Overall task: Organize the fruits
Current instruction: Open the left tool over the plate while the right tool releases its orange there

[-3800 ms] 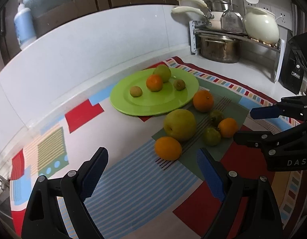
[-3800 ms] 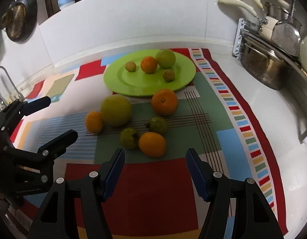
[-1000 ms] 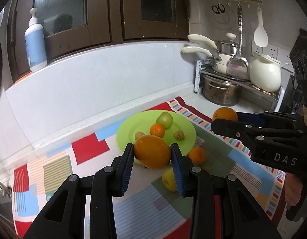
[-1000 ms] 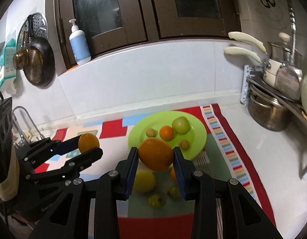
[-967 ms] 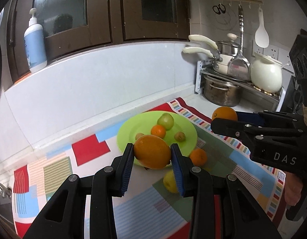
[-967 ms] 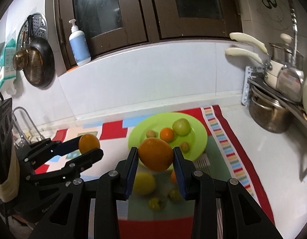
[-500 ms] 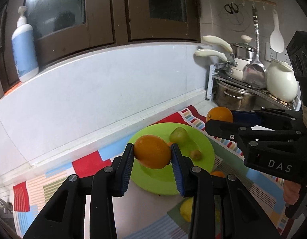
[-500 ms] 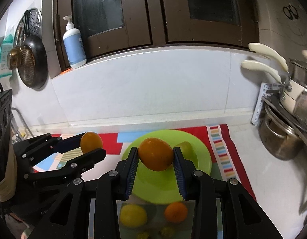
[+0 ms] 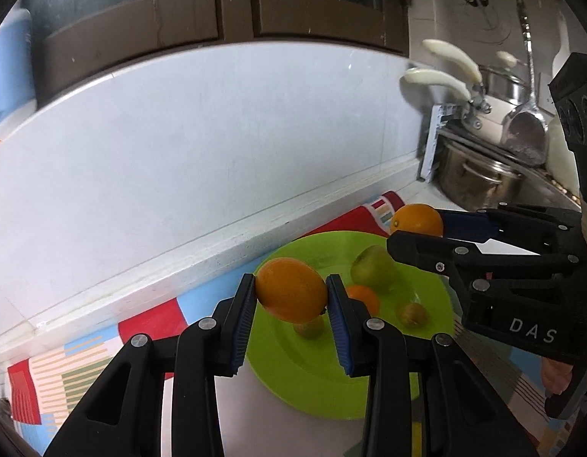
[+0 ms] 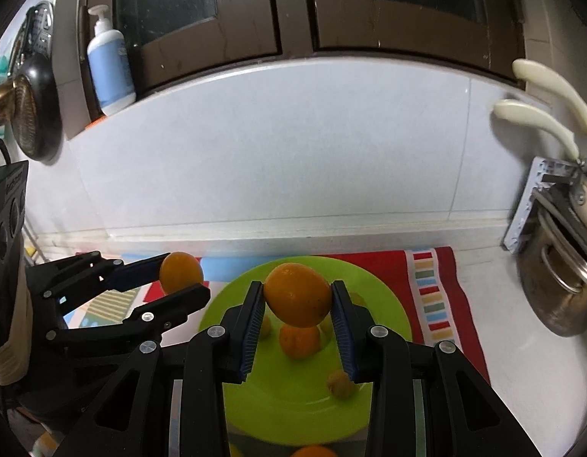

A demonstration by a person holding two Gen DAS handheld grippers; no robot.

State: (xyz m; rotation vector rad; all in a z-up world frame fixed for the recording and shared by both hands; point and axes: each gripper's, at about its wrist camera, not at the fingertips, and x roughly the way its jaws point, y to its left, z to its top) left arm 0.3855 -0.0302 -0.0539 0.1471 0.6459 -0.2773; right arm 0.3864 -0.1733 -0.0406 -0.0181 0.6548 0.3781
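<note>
Right now, through the left wrist camera, I see my left gripper clamped on an orange, its blue pads pressing the fruit on both sides, held in the air above the near-left part of the green plate. On the plate lie a green apple, a smaller orange just behind my right finger, a small brownish fruit and another small greenish one partly hidden under the held orange. The plate sits on a patchwork cloth of red, blue and striped panels, close to the white wall ledge. At the right of this view my right gripper comes in from the side, closed on a second orange above the plate's far rim. Behind it stands a steel pot on a rack.

Switching to the right wrist camera, I see the right gripper gripping its orange between both pads, hanging over the middle of the green plate. Beneath it on the plate rest the smaller orange and a small brownish fruit; other fruit is mostly hidden by the fingers. To the left, the left gripper holds its orange above the cloth just beside the plate's left edge. A blue pump bottle stands on the ledge above.
</note>
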